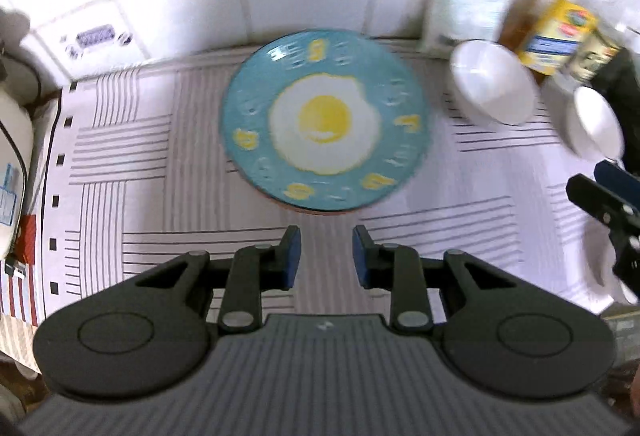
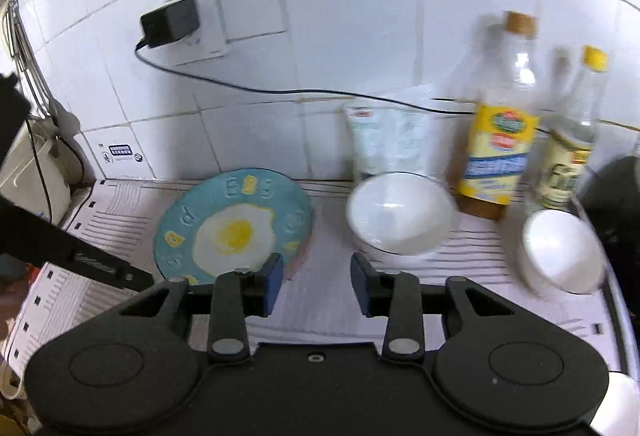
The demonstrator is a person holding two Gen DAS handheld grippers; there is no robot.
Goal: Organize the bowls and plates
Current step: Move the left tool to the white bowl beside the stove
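Observation:
A blue plate [image 1: 326, 120] with a fried-egg picture lies on the striped mat, and a pinkish rim [image 1: 320, 211] shows under its near edge. My left gripper [image 1: 326, 248] hangs above the mat just short of the plate, open, nothing between its blue pads. To the plate's right stand a larger white bowl [image 1: 492, 80] and a smaller white bowl [image 1: 596, 124]. In the right wrist view my right gripper [image 2: 316, 268] is open and empty, above the gap between the plate [image 2: 236, 224] and the larger bowl [image 2: 400, 212]. The smaller bowl [image 2: 560, 248] sits far right.
Two oil bottles [image 2: 500, 140] and a white bag [image 2: 388, 136] stand against the tiled wall behind the bowls. A dark round pot [image 2: 616, 204] is at the right. A charger [image 2: 170, 22] and its cable hang on the wall. A white appliance [image 1: 12, 164] sits left.

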